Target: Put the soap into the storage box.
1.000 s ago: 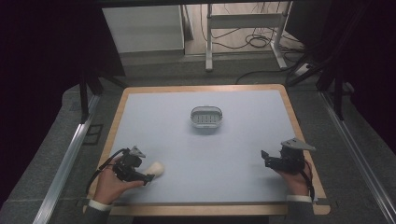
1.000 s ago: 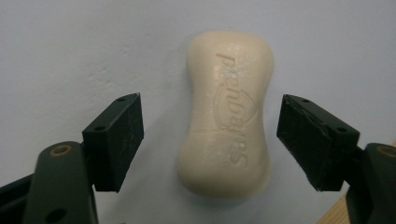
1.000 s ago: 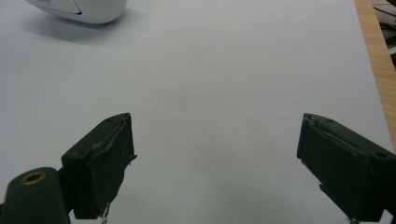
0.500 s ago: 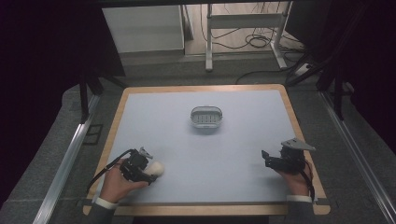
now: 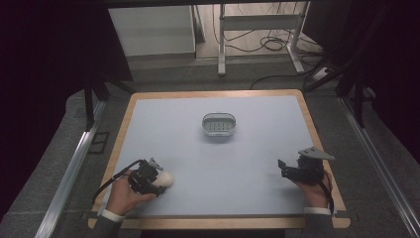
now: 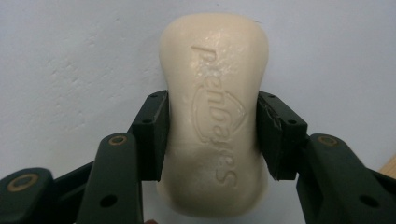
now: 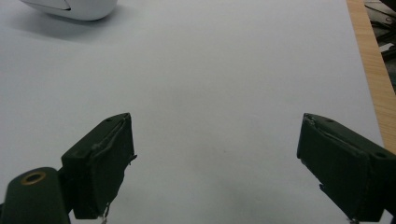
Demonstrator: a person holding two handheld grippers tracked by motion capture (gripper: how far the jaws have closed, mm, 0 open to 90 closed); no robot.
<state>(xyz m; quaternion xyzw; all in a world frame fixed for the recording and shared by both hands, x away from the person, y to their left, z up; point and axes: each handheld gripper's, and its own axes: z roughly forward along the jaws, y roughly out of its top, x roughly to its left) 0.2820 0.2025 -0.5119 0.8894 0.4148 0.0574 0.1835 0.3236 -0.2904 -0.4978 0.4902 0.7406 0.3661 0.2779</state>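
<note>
Near the tabletop's front left corner the left gripper (image 6: 212, 140) clamps a bar of soap (image 6: 215, 112) that could slip from its smooth sides, the right gripper (image 7: 215, 163) gapes empty, and the soap dish (image 5: 219, 125) waits mid-table.

Soap dish (image 5: 218, 124) mid-table (image 5: 257, 198) (toward the far edge), soap bar (image 5: 165, 179) near-left, well apart.

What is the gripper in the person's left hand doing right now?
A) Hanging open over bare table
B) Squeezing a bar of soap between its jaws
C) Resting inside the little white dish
B: in the left gripper view, the left gripper has both black jaws pressed against the sides of the cream soap bar.
</note>
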